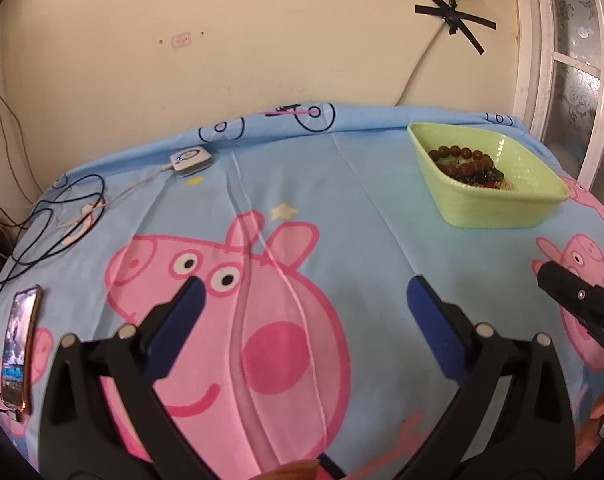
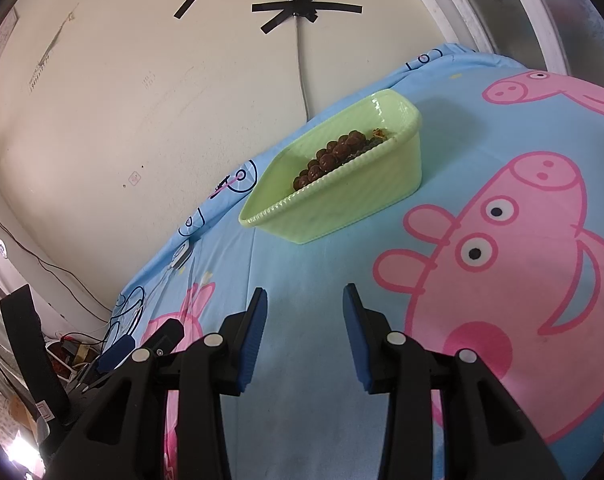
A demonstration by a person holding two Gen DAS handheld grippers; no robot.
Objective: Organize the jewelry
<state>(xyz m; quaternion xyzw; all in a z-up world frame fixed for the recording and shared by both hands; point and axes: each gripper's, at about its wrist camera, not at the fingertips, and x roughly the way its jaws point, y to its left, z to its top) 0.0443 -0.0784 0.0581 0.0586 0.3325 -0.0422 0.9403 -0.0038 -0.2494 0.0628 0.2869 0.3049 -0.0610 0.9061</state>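
Nearest the cameras, both tools hang over the cartoon-pig-printed light blue cloth (image 1: pixel 342 184) that covers the bench, and neither carries anything. The left gripper (image 1: pixel 302 300) has its blue-padded jaws spread wide with only the pink pig print showing between them. The right gripper (image 2: pixel 305 304) stands at a narrower gap, its pads apart and clear of the cloth as far as can be told, with bare blue fabric between them. No loose jewelry shows on the visible cloth near either tool. Farther back sits the pale green rectangular plastic tray (image 2: pixel 354 200), close to the cream wall, and inside it lies the string of round dark brown wooden beads (image 2: pixel 330 156), heaped with some darker and reddish pieces toward one end. The sorting looks largely done or paused, since all the jewelry in sight is in the tray. If another piece turns up, it should be approached low along the cloth, pinched across a bead and not the thread, lifted clear of the ribbed rim and released well inside.
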